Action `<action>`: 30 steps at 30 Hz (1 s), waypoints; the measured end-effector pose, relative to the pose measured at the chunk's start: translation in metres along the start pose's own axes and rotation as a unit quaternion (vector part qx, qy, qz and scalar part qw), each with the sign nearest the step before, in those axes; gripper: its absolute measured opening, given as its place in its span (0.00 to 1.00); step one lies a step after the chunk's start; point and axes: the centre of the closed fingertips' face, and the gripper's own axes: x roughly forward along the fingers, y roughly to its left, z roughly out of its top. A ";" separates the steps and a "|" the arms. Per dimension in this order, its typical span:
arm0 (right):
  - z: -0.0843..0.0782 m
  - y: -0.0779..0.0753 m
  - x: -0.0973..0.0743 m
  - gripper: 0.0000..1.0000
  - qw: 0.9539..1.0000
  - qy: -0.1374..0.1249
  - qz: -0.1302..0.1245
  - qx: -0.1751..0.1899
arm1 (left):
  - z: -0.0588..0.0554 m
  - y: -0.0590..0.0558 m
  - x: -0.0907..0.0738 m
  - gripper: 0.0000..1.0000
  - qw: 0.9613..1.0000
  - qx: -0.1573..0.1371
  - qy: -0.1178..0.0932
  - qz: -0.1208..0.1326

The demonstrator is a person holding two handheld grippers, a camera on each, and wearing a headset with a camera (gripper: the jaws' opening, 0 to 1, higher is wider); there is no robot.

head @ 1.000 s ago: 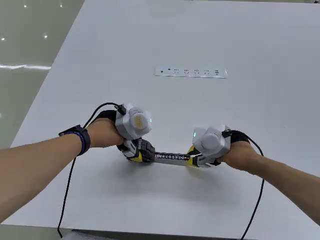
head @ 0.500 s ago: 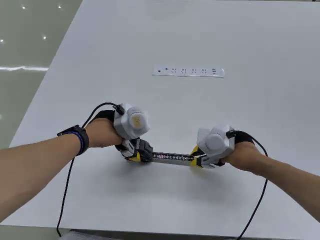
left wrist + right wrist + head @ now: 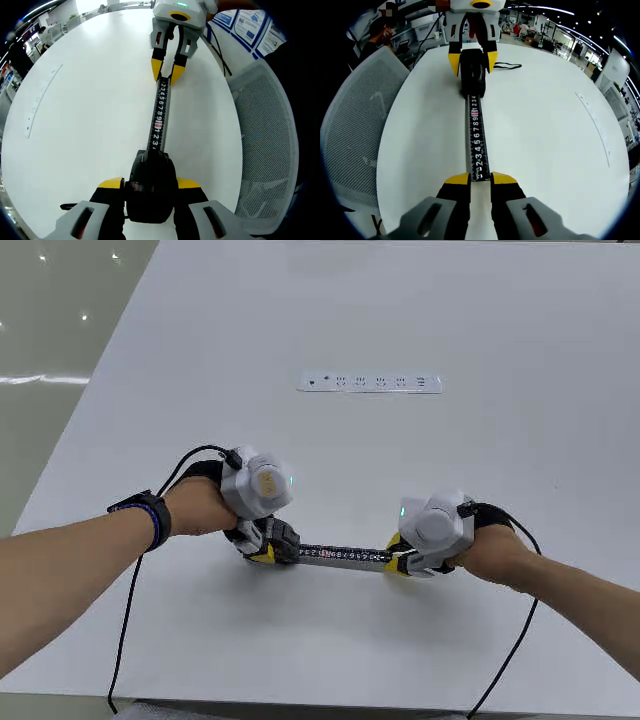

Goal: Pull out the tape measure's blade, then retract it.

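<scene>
One tape measure (image 3: 320, 552) lies stretched across a white bench (image 3: 420, 300), worked by two hand-held tools, one in each of a person's hands. The left tool (image 3: 270, 546) has its yellow-tipped jaws closed on the black case (image 3: 150, 192), which sits on the bench near the front edge. The right tool (image 3: 398, 561) has its jaws drawn narrow, pinching the free end of the blade (image 3: 476, 140). A single length of blade runs straight between the two tools, low over the bench top, with black numerals and one red mark on its face. The two tools face each other across that span, well apart. One white power strip (image 3: 370, 383) lies flat farther back on the bench, well away from the work. Two black cables (image 3: 135, 600) trail off the front edge, one from each tool, and one dark wristband (image 3: 150, 512) circles the person's left wrist. The bench top is plain matte white. To its left a pale glossy floor (image 3: 60, 340) reflects small ceiling lights. In the left gripper view a white mesh chair (image 3: 265, 140) stands at the bench's edge, and the right gripper view shows an open office with ceiling lights in the background.
</scene>
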 end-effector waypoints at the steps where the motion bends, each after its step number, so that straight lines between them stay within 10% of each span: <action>1: -0.007 -0.002 -0.004 0.13 1.000 0.003 -0.005 0.003 | 0.000 0.001 0.000 0.35 1.000 -0.003 0.001 0.000; 30: -0.043 -0.004 -0.024 0.13 1.000 0.013 -0.008 0.012 | 0.003 -0.003 -0.001 0.35 1.000 -0.005 0.007 0.011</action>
